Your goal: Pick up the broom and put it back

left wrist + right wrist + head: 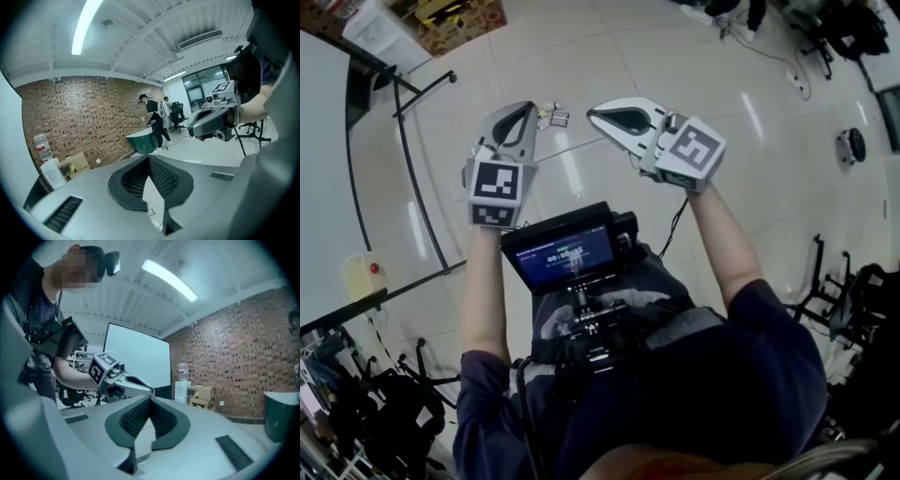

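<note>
head view: the person holds the left gripper [528, 106] and the right gripper [592, 113] side by side above a glossy tiled floor [609, 56], tips near each other but apart, over a chest-mounted monitor [561, 251].

left gripper view: its jaws are clenched together on nothing. the right gripper [191, 133] hangs just beyond, before a brick wall [84, 117].

right gripper view: its jaws are likewise pressed together and empty. the left gripper [149, 387] sits close ahead, a white screen [140, 357] behind.

the broom cannot be found in any view.
</note>
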The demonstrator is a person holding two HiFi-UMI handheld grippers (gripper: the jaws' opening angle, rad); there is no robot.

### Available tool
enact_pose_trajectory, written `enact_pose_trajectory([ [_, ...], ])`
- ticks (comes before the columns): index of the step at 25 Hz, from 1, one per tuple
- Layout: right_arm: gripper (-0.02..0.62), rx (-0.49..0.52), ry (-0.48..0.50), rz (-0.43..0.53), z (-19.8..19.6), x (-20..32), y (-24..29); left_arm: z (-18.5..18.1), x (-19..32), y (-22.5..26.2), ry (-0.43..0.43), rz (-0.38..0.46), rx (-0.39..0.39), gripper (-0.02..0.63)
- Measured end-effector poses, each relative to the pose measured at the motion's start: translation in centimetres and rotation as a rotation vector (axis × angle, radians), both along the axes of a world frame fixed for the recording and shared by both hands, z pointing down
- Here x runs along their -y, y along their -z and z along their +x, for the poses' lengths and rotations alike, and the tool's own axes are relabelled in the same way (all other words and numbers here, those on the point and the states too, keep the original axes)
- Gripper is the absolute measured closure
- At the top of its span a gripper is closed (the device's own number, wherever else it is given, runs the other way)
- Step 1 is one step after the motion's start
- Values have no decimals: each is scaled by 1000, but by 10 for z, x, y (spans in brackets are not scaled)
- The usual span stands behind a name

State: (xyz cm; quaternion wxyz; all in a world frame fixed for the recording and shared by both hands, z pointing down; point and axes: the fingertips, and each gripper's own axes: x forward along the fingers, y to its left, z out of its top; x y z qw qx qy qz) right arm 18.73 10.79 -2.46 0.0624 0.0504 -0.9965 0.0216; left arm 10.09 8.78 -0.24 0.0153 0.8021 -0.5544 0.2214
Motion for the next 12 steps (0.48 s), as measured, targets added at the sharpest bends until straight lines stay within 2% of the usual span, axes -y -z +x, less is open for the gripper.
enact_pose_trajectory([
  [5,591,71,74,46,-14,-2,50,4,-5,28,-159,73,40,606],
  [9,591,111,156,66,-23,-11,84,12,-16,77,-255,170,-133,606],
  [12,591,139,198,60,-52,-28,93,-11,-37,92,-313,209,-150,606],
])
